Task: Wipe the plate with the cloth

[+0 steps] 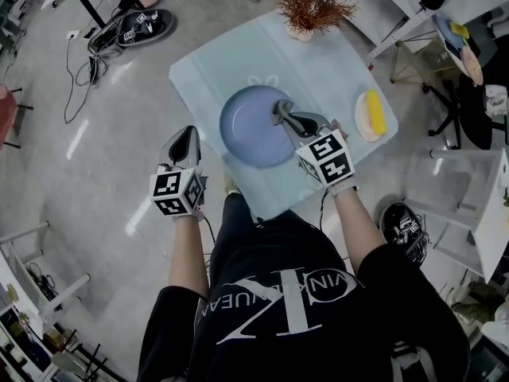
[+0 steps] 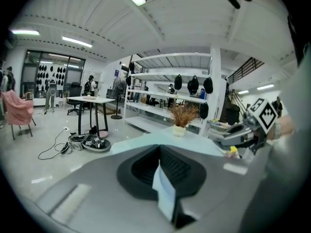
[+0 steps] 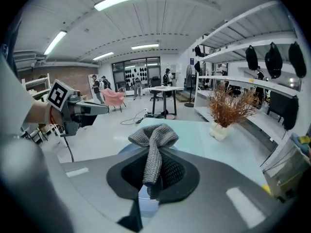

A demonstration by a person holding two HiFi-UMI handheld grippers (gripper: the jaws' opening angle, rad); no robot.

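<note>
Right tool [image 1: 282, 114] clamped on grey cloth [image 3: 153, 138], above plate's [image 1: 246, 130] right rim. Left tool [image 1: 184, 144] closed (nothing in it), left of plate, beyond tabletop [image 1: 318, 62] edge.

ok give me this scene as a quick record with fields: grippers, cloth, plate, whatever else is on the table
table: pale blue top
plate: blue, bare, near the table's middle
cloth: grey knit, bunched, over the plate's right part
right gripper: shut on the cloth
left gripper: jaws together, nothing in them, off the table's left edge
dried plant: in a white pot at the far end
yellow item: lying on a small plate at the right edge
</note>
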